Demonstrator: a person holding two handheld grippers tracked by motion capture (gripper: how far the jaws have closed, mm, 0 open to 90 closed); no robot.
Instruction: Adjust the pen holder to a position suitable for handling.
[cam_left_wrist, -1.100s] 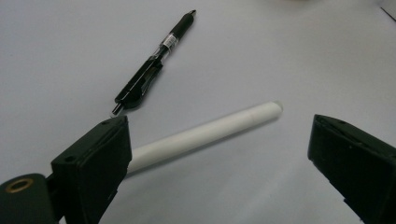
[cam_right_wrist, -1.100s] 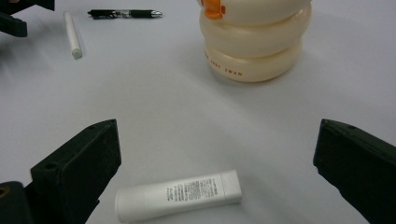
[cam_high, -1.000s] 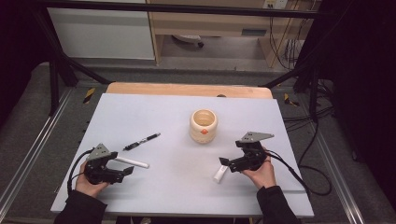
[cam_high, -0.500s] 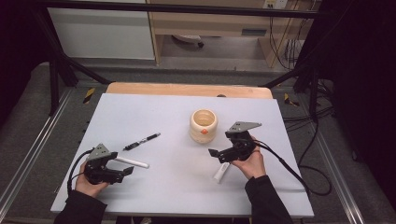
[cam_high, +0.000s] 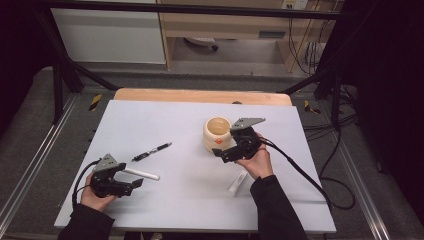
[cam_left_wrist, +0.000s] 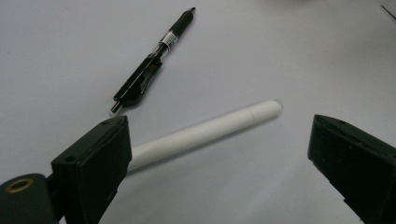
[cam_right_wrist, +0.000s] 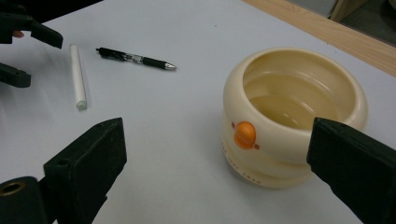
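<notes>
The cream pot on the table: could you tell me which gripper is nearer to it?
The right. The right gripper sits open just beside the cream pot, at its front. The left gripper is far off at the near left, open around the white stick.

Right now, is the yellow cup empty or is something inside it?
Empty. The cup stands upright on the table, and the right gripper view looks into its open mouth: only its bare, shiny inside shows.

A black pen (cam_high: 152, 151) lies on the white table (cam_high: 165, 120).
</notes>
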